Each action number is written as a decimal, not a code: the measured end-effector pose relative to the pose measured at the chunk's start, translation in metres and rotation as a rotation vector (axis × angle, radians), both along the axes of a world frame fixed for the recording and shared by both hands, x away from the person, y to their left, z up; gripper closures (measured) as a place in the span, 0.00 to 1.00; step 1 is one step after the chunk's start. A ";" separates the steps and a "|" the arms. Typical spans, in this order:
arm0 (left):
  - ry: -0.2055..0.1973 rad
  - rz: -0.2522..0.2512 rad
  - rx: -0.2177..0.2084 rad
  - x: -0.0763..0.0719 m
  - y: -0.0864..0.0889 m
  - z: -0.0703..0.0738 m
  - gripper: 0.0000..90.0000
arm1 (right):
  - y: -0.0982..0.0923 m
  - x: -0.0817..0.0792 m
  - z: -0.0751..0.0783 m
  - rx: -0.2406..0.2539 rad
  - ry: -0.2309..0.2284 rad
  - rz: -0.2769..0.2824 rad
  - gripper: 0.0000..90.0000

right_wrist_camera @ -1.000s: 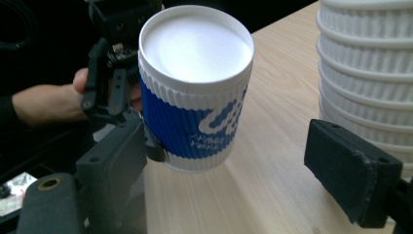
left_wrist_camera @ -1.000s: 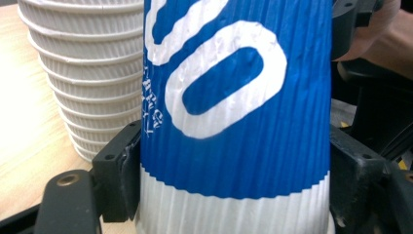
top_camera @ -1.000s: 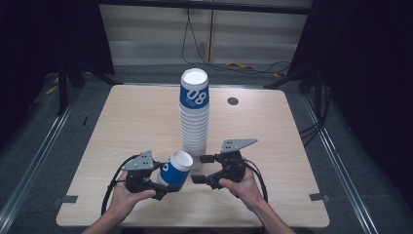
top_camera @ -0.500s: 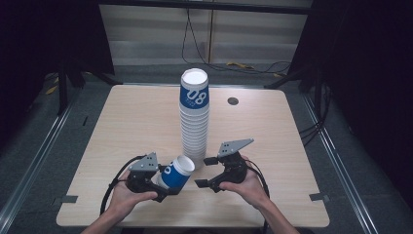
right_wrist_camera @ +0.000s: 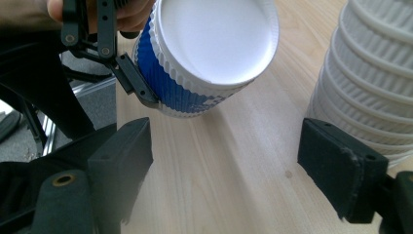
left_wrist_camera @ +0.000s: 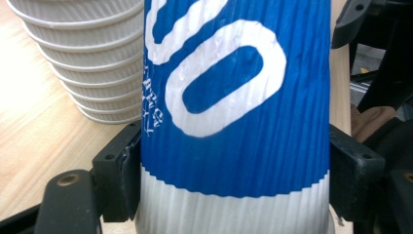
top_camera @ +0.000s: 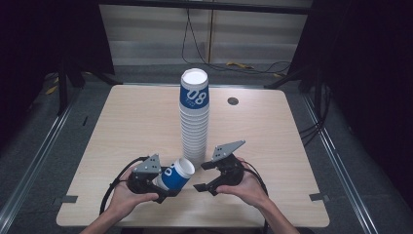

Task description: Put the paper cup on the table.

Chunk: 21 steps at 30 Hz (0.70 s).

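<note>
The top cup [top_camera: 194, 90] of the tall cup stack [top_camera: 194, 129] carries a big white "08" on its blue band. The held cup [left_wrist_camera: 234, 117] shows a large white "0"; its small print is unreadable.

Blue-and-white ribbed paper cup [top_camera: 176, 175] tilted on its side, just beside the tall cup stack [top_camera: 194, 119]

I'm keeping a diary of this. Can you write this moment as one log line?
left hand-held gripper: shut on blue cup | right hand-held gripper: jaws just closing, nothing between | cup stack: upright

tall cup stack [top_camera: 194, 117] mid table [top_camera: 122, 126], dark round grommet [top_camera: 233, 101] far R, cables [top_camera: 195, 44] behind
</note>
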<state>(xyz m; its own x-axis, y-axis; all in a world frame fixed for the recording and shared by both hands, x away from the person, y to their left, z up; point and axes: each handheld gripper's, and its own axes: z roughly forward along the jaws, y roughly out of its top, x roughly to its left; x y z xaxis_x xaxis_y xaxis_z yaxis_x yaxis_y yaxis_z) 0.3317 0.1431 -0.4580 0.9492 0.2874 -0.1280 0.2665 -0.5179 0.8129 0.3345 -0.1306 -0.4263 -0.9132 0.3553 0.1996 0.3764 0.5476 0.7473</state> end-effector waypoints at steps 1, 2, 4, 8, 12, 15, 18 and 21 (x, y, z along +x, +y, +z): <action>0.001 0.003 0.000 0.000 0.000 0.000 0.25 | 0.001 0.000 0.000 -0.008 -0.002 0.007 0.23; -0.002 -0.005 0.017 0.000 -0.001 0.002 0.25 | 0.002 -0.001 -0.001 -0.018 0.000 0.019 0.23; -0.013 -0.003 0.036 -0.002 -0.002 0.003 0.25 | 0.003 -0.002 -0.001 -0.033 -0.004 0.024 0.23; -0.022 -0.030 0.082 -0.003 -0.008 0.005 0.25 | 0.003 -0.002 0.000 -0.060 -0.011 0.034 0.22; -0.029 -0.057 0.127 -0.002 -0.013 0.008 0.25 | 0.005 -0.003 0.000 -0.095 -0.017 0.049 0.21; -0.025 -0.071 0.153 -0.002 -0.016 0.012 0.25 | 0.008 -0.002 -0.002 -0.116 -0.004 0.072 0.20; -0.042 -0.075 0.171 -0.001 -0.016 0.017 0.25 | 0.013 -0.004 -0.003 -0.159 -0.012 0.095 0.19; -0.050 -0.074 0.188 0.002 -0.017 0.019 0.25 | 0.014 -0.005 -0.002 -0.170 -0.009 0.095 0.19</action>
